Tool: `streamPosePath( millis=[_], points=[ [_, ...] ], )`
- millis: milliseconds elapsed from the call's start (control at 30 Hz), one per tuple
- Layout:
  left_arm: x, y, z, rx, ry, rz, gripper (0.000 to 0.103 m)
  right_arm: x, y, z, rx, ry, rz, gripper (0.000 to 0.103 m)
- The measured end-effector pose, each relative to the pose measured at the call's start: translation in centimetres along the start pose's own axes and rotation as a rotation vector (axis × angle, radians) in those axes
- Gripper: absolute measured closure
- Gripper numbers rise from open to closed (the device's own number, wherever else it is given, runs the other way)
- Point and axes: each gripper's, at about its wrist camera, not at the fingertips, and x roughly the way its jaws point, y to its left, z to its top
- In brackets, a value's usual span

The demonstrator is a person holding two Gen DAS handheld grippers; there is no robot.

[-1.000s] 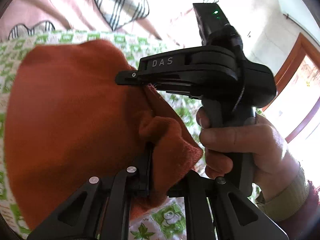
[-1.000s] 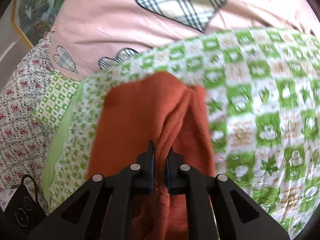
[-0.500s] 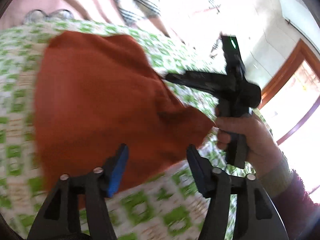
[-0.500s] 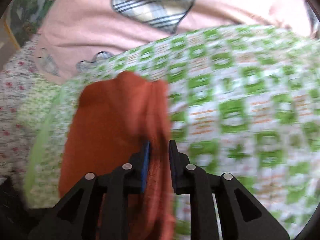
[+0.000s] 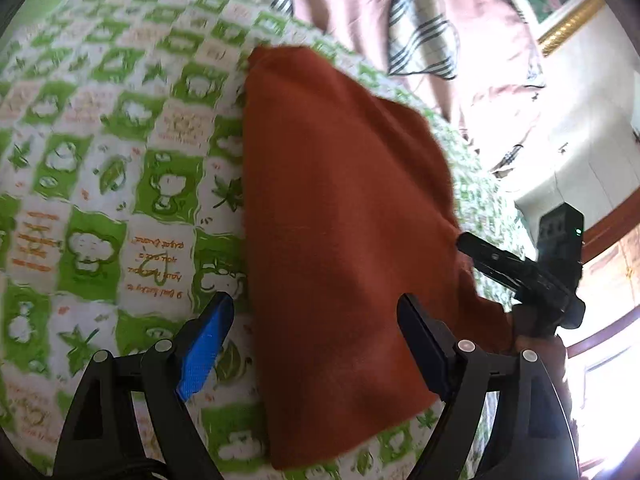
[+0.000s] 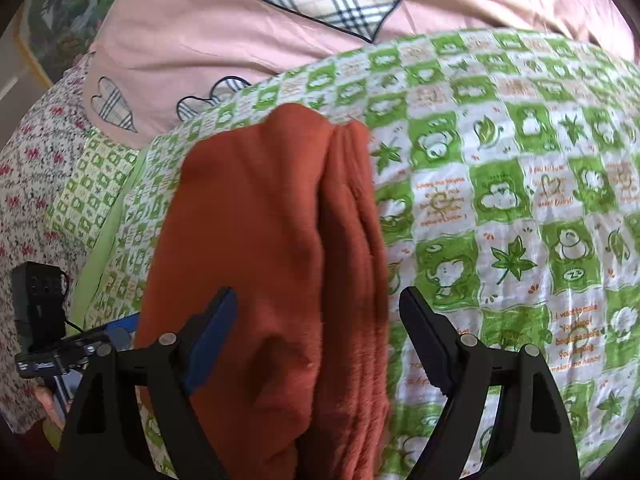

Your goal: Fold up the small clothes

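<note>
Both grippers, left [image 5: 312, 344] & right [image 6: 316, 340], gape wide over rust cloth [image 6: 272, 264], its near end cut off.

In the right wrist view, the green-and-white checked cotton blanket [image 6: 520, 208] lies bare across the right half of the frame. The folded rust-orange knit garment [image 6: 264, 264] fills the lower centre, the pink heart-patterned quilt [image 6: 208, 28] banks along the top, and the other black handheld gripper [image 6: 105, 340] sits at the lower left edge.

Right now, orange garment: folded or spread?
Folded. The orange garment lies on the green checked blanket, stacked layer edges along its right side; both grippers open.
</note>
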Motion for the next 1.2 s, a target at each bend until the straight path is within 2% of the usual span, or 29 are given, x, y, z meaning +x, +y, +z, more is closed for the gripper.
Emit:
streamPosePath(
  millis=[100,167,200,233,267,300,367,433,467,633,800,900,1000,1067,1100,1167,1200],
  points=[
    [1.1,-0.1,-0.3,0.000,-0.002,-0.005,0.019,0.7,-0.7,-0.2,0.022,0.023,0.007,0.020],
    [1.3,-0.4,-0.2,0.020,-0.016,-0.009,0.022,1.1,-0.8,-0.4,0.026,0.038,0.009,0.026],
    [1.7,-0.5,0.0,0.027,-0.020,-0.015,0.027,1.3,-0.8,-0.4,0.026,0.046,0.020,0.036],
    [1.9,-0.7,0.2,0.033,-0.020,-0.020,0.034,1.7,-0.8,-0.5,0.035,0.063,0.059,0.051],
    [2.2,-0.9,0.3,0.039,-0.023,-0.014,0.044,2.1,-0.9,-0.6,0.050,0.080,0.088,0.060],
    [2.3,-0.9,0.4,0.046,-0.030,-0.007,0.049,2.4,-0.9,-0.7,0.060,0.086,0.090,0.063],
    [1.5,-1.0,0.4,0.050,-0.041,-0.016,0.068,2.3,-0.5,-0.9,0.062,0.081,0.092,0.068],
    [0.3,-1.1,0.2,0.060,-0.059,-0.041,0.077,1.6,0.3,-1.2,0.074,0.065,0.108,0.070],
    [-0.7,-1.3,0.0,0.067,-0.066,-0.056,0.078,1.1,0.9,-1.3,0.074,0.052,0.130,0.071],
    [-7.2,-1.7,-2.2,0.138,-0.149,-0.039,0.079,-0.5,5.2,-3.0,0.028,0.032,0.209,0.076],
    [-13.7,1.6,-5.9,0.106,-0.175,-0.022,0.079,-1.2,10.2,-6.2,-0.014,0.022,0.335,0.078],
    [-16.3,3.8,-9.1,0.088,-0.175,-0.001,0.079,-0.4,12.4,-8.4,-0.032,0.041,0.387,0.078],
    [-15.8,6.2,-11.2,0.058,-0.130,0.037,0.079,1.5,13.5,-10.6,-0.035,0.101,0.379,0.078],
    [-15.0,8.1,-12.1,0.016,-0.092,0.029,0.072,2.4,13.0,-11.4,-0.012,0.113,0.335,0.078],
    [-14.7,8.8,-12.2,0.000,-0.077,0.010,0.069,2.5,12.6,-11.6,0.005,0.114,0.329,0.075],
    [-14.4,10.0,-11.9,-0.017,-0.065,-0.042,0.055,2.4,11.9,-11.8,0.035,0.123,0.295,0.067],
    [-14.4,10.6,-11.6,-0.029,-0.071,-0.053,0.054,2.2,11.8,-11.8,0.029,0.120,0.273,0.061]
  ],
)
